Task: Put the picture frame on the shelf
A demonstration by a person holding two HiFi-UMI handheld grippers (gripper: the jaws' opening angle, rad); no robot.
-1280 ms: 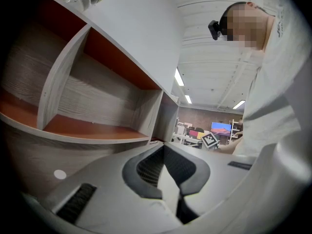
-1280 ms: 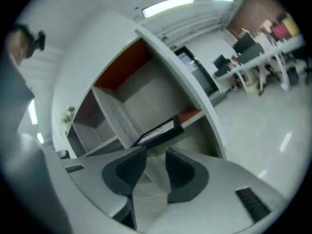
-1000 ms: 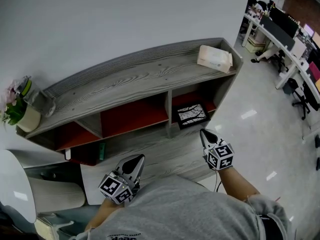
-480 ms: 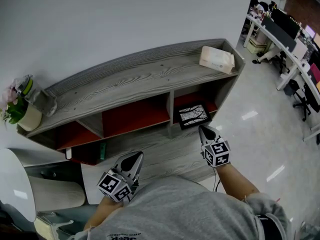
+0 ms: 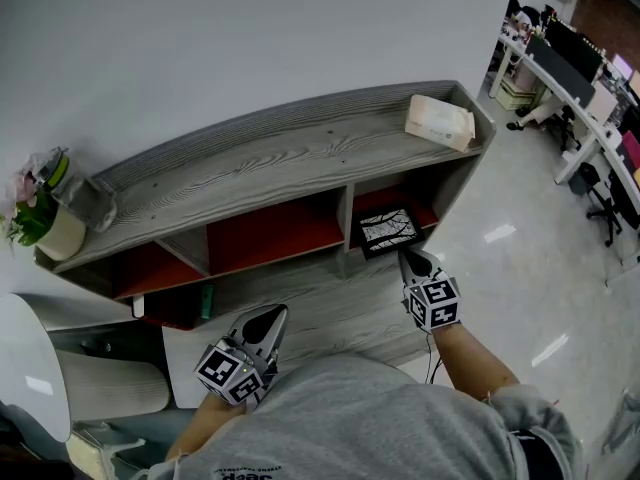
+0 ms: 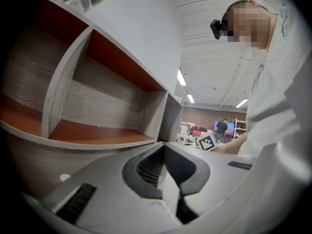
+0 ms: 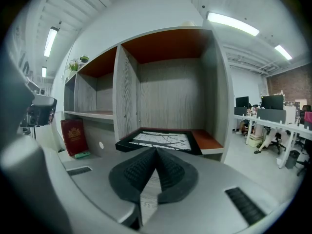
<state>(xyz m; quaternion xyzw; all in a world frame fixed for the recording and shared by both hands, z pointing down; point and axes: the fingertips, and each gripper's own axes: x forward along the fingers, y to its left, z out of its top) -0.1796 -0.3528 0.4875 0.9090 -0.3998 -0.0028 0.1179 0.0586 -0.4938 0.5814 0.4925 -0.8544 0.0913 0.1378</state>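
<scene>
Picture frame lying flat in the right-end compartment of the shelf, at its front edge, long side seemingly along that edge. We hold our right gripper just in front of it, jaws pressed together and empty (tips aimed at the frame's near rim). Our left gripper, jaws also together, sits well apart, before the middle compartment.

Bright ceiling strip lights, glare on floor, shelf recesses shadowed, gripper views fisheye-warped, corners black, foreground perhaps soft.
</scene>
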